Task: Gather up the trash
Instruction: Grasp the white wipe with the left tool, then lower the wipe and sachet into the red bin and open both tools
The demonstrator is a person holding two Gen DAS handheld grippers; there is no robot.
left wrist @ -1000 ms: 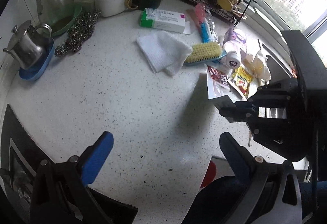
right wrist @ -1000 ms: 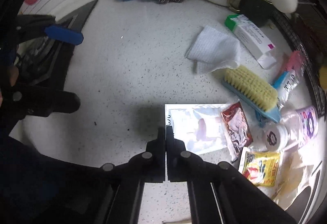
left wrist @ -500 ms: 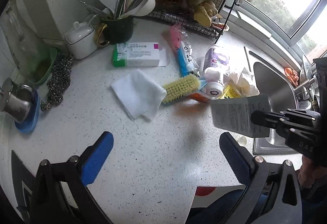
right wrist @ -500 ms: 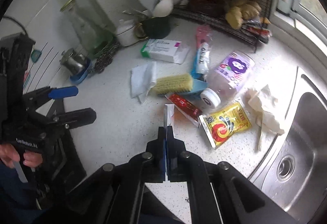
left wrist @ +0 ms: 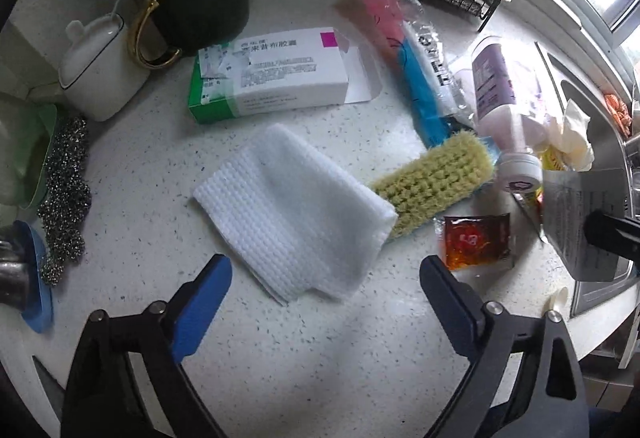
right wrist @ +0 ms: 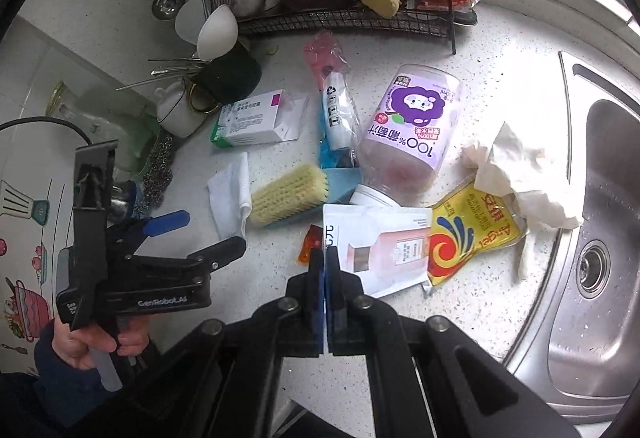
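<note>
Countertop [left wrist: 140, 206] looms nearer; left claw [left wrist: 325, 278] narrowing, empty; right claw [right wrist: 325, 258] pinching lifted sachet [right wrist: 380, 250].

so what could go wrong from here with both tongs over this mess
The right tongs pinch only a corner of the flat white pouch, so it may slip out. The left tongs, jaws just closing, straddle the folded white cloth; if they go down here they might collect the cloth rather than the red sauce sachet beside it.

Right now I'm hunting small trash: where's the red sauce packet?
In the left wrist view the sauce packet lies flat on the counter, right of centre, just beside the brush and below the bottle.
</note>
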